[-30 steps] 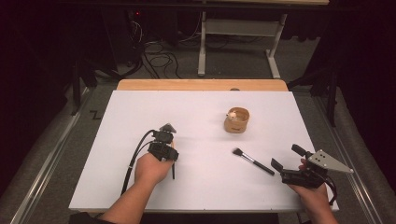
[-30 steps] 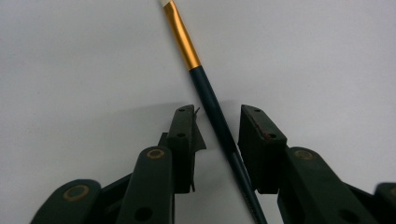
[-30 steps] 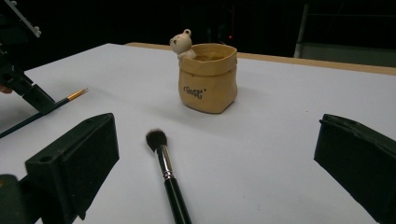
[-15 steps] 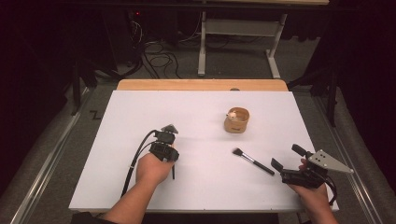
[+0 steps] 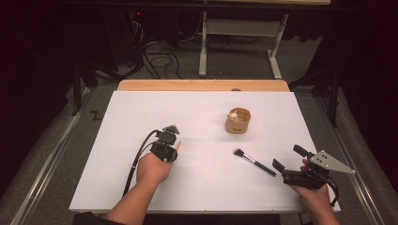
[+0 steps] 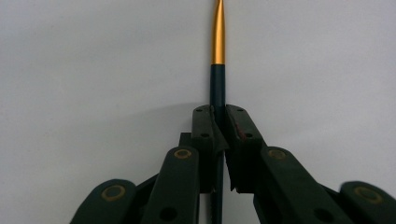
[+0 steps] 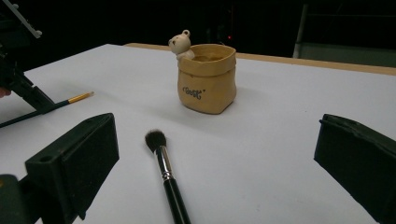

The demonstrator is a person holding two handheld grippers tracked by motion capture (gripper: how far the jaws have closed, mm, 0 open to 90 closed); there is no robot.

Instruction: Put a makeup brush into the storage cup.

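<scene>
Left gripper (image 5: 177,143): jaws have just been closing and are now clamped on the thin brush (image 6: 217,70), dark handle between the pads. Its long axis runs straight ahead along the jaws, gold tapered end pointing away from the hand, low over the white table (image 5: 202,117). Right gripper (image 5: 290,157): jaws wide apart, nothing between them. Makeup brush (image 5: 254,161) lies just ahead of it, bristles pointing away towards the bear cup (image 5: 238,121).

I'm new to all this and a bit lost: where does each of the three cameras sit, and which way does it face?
High view: above the near edge, looking forward and down on the table; both forearms enter from below.
Left gripper view: on the left tool, facing along its jaws, shut on a thin brush.
Right gripper view: on the right tool, open, facing the makeup brush and cup.
High and right views share both.
</scene>
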